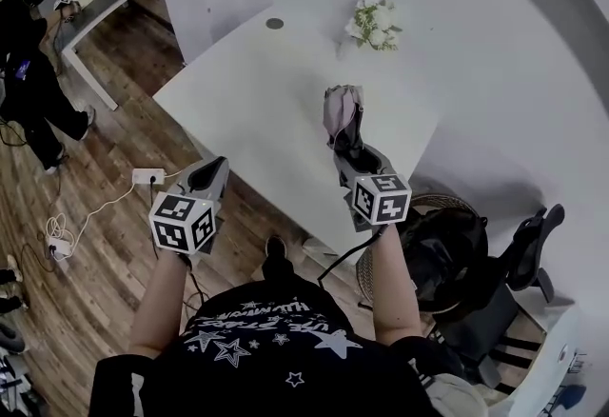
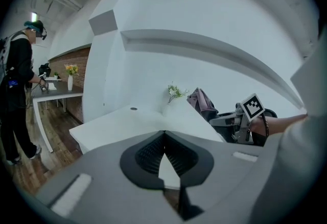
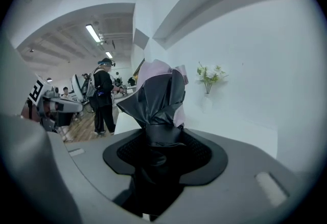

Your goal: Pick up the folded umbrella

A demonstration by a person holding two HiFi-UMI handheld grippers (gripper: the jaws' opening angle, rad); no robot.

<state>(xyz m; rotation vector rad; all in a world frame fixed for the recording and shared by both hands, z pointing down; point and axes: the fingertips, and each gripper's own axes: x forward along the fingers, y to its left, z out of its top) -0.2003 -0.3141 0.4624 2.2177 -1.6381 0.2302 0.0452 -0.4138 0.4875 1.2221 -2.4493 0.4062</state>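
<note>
The folded umbrella (image 1: 343,115), pink outside with black folds, is held up above the white table (image 1: 257,110). My right gripper (image 1: 348,154) is shut on its lower black end. In the right gripper view the umbrella (image 3: 158,100) rises straight out from between the pads of that gripper (image 3: 161,142). My left gripper (image 1: 211,173) hangs at the table's near edge, to the left, with its jaws together and nothing in them. In the left gripper view its tips (image 2: 163,135) meet, and the umbrella (image 2: 202,103) shows at the right, off the table.
A small vase of white flowers (image 1: 373,25) stands at the table's far side, by the white wall. A black office chair (image 1: 504,263) stands to the right of me. A person in black (image 1: 29,72) stands by a desk at the far left. A power strip (image 1: 147,176) lies on the wooden floor.
</note>
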